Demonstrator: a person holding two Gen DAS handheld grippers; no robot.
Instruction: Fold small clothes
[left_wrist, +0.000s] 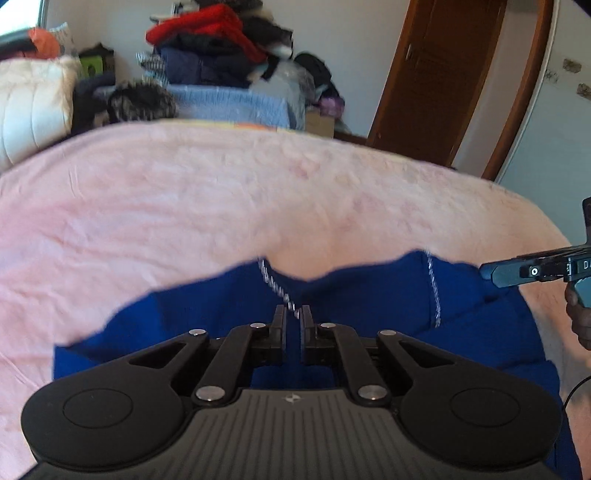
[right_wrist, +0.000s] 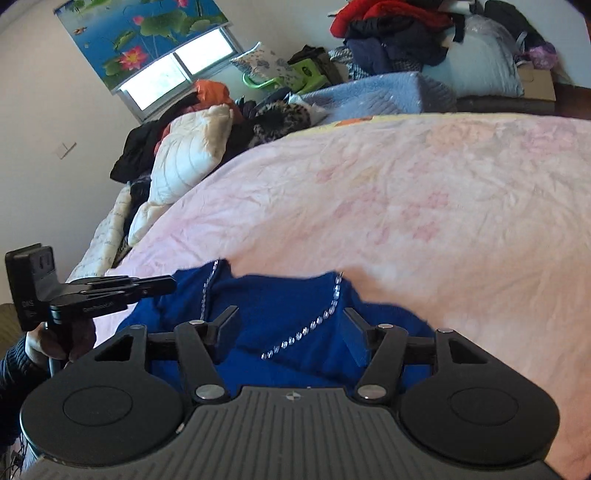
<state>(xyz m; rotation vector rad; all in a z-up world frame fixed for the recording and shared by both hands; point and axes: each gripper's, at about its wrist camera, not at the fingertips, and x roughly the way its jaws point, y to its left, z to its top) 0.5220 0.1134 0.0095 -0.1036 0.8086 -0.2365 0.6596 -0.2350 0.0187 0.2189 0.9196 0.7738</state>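
**Blue garment bunched at the near edge of the pink bedspread**

A royal-blue garment (left_wrist: 369, 306) trimmed with lines of small silver studs (right_wrist: 314, 325) lay crumpled on a pink bedspread (left_wrist: 221, 206), close to the near edge. The left gripper (left_wrist: 294, 314) had its fingers drawn nearly together, with only a narrow slit between them, right over the blue fabric and a studded seam; whether cloth was pinched there could not be told. The right gripper (right_wrist: 291, 325) hung over the same garment with its fingers (right_wrist: 229, 325) spread wide, holding nothing. Beyond the bed stood a pile of clothes (left_wrist: 218, 48) and a brown wooden door (left_wrist: 443, 74); a lotus-print blind (right_wrist: 140, 33) covered the top of a window.
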